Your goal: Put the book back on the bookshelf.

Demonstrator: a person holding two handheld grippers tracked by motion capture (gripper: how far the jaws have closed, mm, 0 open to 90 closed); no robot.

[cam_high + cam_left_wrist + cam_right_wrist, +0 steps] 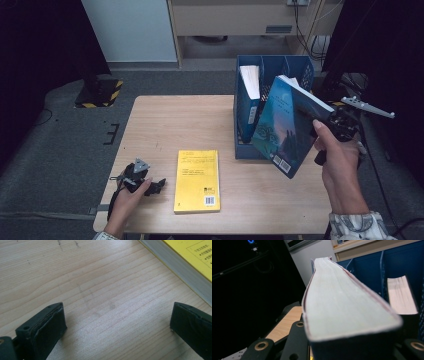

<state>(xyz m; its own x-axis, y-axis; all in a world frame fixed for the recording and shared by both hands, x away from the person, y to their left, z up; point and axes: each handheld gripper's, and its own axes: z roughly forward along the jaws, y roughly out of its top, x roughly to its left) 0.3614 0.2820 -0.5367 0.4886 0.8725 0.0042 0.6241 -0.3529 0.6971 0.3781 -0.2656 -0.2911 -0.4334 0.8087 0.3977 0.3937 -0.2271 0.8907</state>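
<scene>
Progress looked halfway: right gripper [334, 121] clamped on the blue book [285, 125] near the blue file rack [300, 67], with one book [250, 82] already shelved, while the yellow book [197, 180] lay beside the wide-open, empty left gripper [157, 184].

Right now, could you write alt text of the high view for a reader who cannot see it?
The right gripper holds a blue book tilted beside a blue file rack on the wooden table. A yellow book lies flat; the left gripper rests open nearby.
</scene>
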